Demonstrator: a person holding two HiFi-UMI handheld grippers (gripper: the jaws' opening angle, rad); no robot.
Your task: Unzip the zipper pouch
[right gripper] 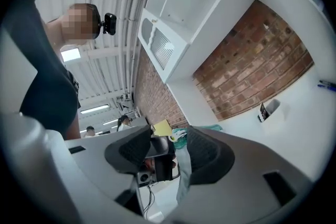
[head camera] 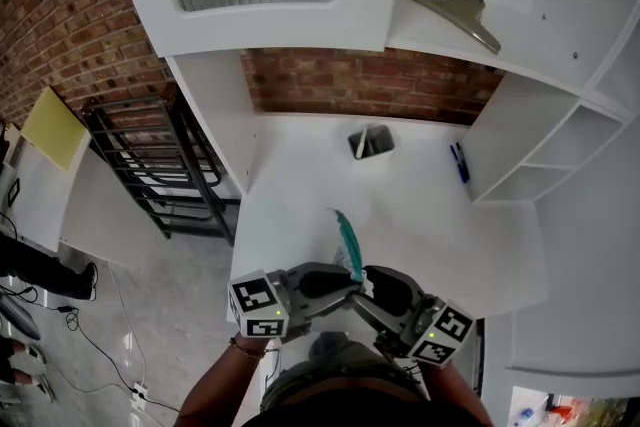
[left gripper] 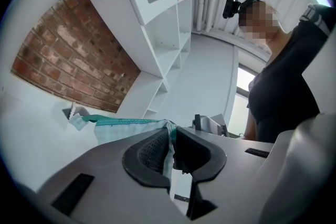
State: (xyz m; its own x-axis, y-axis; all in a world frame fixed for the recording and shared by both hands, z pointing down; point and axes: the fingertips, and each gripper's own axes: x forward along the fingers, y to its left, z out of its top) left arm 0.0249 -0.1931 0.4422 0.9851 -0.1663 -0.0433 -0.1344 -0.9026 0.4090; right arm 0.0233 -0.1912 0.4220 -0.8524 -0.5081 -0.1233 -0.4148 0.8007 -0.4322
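Well clear of the desk, pouch pinched at one end

Both grippers meet low in the head view, close to the person's body, with the zipper pouch [head camera: 348,240] between them, raised above the white desk [head camera: 430,225]. It is a pale mesh bag with a teal zipper band [left gripper: 118,120] along its upper edge, and it sticks out from the jaws toward the brick wall [head camera: 360,83].

The left gripper [head camera: 335,283] has its jaws nearly together. Its own view shows the pads pinching the bag's fabric at the near end, right beside the teal band.

The right gripper [head camera: 377,287] faces it from the other side. In the right gripper view its jaws stand apart. A strip of the fabric lies along one pad while a gap shows before the other, so nothing is clamped there.

Farther back on the desk stands a small grey holder [head camera: 370,142]. A blue pen [head camera: 459,162] lies close to the shelf unit [head camera: 540,145].
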